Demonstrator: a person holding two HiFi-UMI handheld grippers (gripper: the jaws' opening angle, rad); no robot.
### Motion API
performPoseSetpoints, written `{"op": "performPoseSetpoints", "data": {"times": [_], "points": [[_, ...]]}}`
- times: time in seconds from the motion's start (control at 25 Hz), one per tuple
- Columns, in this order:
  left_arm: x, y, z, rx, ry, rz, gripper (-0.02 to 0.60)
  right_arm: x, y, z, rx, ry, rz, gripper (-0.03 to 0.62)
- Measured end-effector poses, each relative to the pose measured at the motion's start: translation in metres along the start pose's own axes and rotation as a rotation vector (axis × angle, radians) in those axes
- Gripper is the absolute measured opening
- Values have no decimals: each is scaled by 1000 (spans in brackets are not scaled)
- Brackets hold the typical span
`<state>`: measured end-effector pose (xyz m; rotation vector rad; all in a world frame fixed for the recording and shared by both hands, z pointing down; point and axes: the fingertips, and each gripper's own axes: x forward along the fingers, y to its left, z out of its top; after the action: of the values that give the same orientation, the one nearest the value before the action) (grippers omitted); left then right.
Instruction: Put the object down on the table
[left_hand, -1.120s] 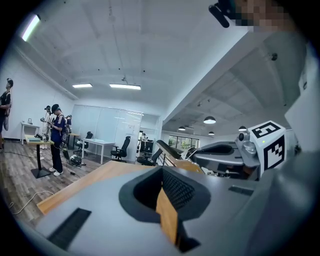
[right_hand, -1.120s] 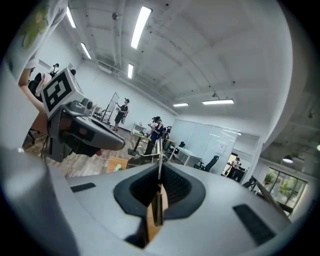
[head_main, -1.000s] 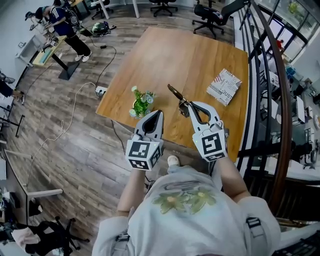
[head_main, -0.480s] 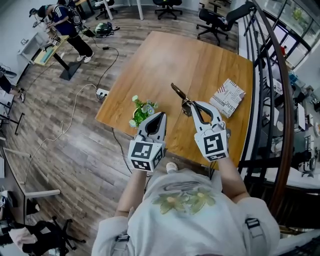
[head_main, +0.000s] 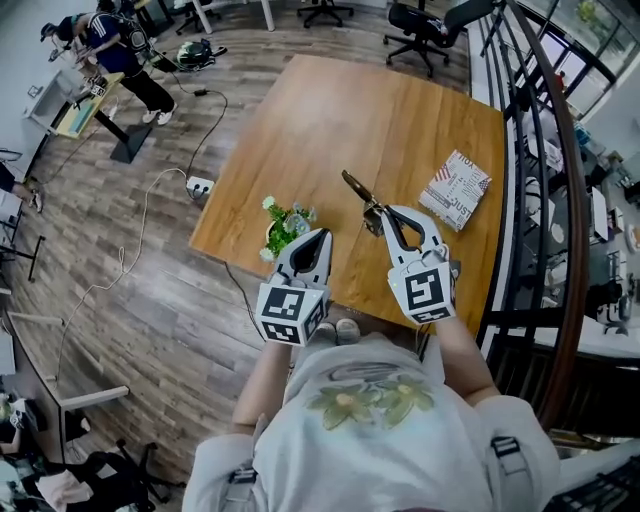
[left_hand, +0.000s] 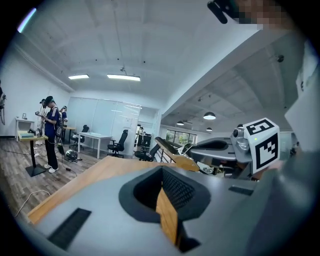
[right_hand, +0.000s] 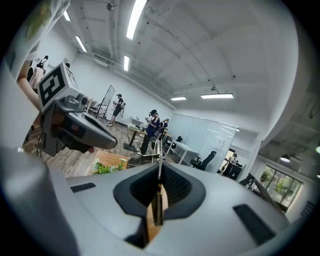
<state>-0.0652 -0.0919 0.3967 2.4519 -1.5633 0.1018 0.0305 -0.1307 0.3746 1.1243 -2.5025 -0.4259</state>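
I'm mid-carry: the object (head_main: 356, 188), a slim tool, hangs above the near part of the bench (head_main: 340, 110), not yet down. My right tongs (head_main: 380, 216) are pinched nearly fully together on its near end. My left tongs (head_main: 318, 236) are closed on nothing, beside the small plant (head_main: 285, 218). Next, I'd judge: lower it flat, then let go.
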Motion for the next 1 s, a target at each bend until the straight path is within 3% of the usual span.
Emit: {"op": "performPoseSetpoints", "data": {"times": [0.56,1.0], "points": [[21,23,-17,-46,54,-14,14,19,10,-43,21,124,17,11],[28,37,-34,-39,94,-5,14,29,29,-80,11,209,53,11]]}}
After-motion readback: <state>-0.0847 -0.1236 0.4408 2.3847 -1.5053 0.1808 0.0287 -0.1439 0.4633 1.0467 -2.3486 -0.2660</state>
